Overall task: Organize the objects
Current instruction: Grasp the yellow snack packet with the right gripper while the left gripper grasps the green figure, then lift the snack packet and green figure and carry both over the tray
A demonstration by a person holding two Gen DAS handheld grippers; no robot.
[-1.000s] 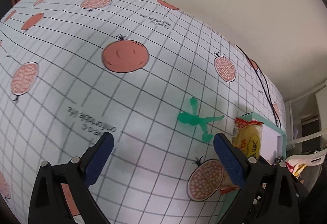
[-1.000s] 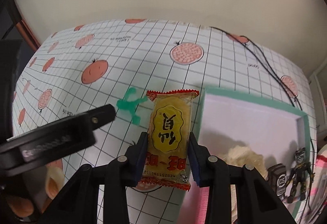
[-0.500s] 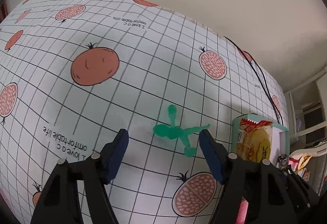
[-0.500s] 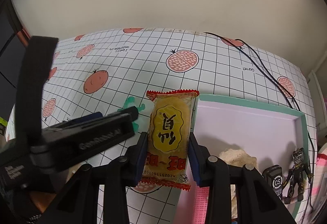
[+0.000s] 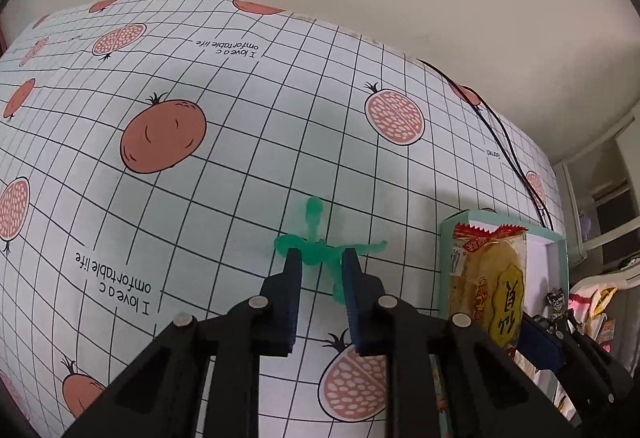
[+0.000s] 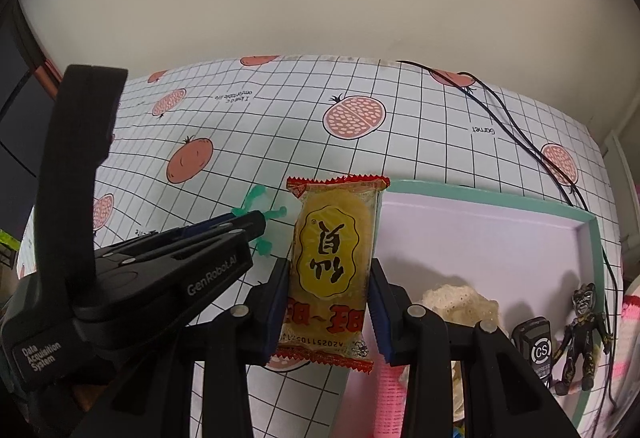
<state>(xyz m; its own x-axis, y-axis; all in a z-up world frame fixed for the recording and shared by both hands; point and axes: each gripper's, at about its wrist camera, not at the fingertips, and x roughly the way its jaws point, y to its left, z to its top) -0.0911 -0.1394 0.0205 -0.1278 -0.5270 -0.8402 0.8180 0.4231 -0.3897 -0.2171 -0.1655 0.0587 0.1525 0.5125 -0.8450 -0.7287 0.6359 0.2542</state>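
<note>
A translucent green toy figure [image 5: 313, 214] lies on the grid-patterned tablecloth [image 5: 224, 166]. My left gripper [image 5: 320, 255] has its blue pads closed on the figure's torso. From the right wrist view, the same figure [image 6: 256, 198] pokes out past the left gripper [image 6: 256, 224]. My right gripper [image 6: 329, 268] is shut on a yellow and red snack packet [image 6: 334, 258], held upright beside the left rim of a teal-edged tray [image 6: 480, 198]. In the left wrist view, the packet [image 5: 494, 278] stands at the tray's near corner [image 5: 500, 216].
Inside the tray lie a cream crocheted piece [image 6: 460, 302], a black tag marked CS [image 6: 534, 346], a dark action figure [image 6: 584, 334] and something pink [image 6: 386, 390]. A black cable [image 6: 520, 142] runs over the cloth behind the tray. A plain wall rises behind the table.
My left gripper moved forward over the green figure and its jaws closed from wide open onto it. The right gripper still holds the packet, now a bit nearer the tray.
</note>
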